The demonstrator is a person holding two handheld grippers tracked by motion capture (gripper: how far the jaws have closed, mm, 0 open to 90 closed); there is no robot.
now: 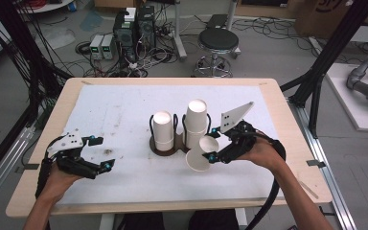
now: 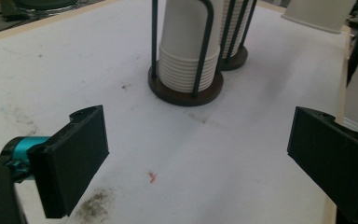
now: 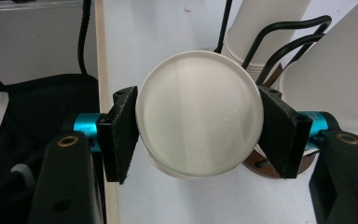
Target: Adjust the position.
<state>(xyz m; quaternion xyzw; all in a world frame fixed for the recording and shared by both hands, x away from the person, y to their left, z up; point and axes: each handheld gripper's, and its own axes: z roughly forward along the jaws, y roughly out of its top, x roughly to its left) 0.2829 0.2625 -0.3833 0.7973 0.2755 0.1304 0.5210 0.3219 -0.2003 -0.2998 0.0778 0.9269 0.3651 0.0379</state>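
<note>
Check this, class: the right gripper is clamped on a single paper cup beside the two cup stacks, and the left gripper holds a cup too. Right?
Not quite. The left gripper holds nothing: the left gripper view shows its jaws wide apart over the bare table. The right gripper does clamp a paper cup.

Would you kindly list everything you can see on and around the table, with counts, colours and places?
Loose white paper cup: one, white, on its side between the right gripper's jaws, in front of the holder.
Stacks of white paper cups: two, white, upside down in the holder; left stack, taller right stack.
Dark wire cup holder with round bases: one, dark brown and black, table centre.
White table mat: one, white, stained, covering the wooden table.
Black round stool: one, on the floor beyond the table.
Computer boxes and cables: several, black and grey, floor behind.
Left gripper: one, black, open, above the mat at left.
Right gripper: one, black, shut on the loose cup.
</note>
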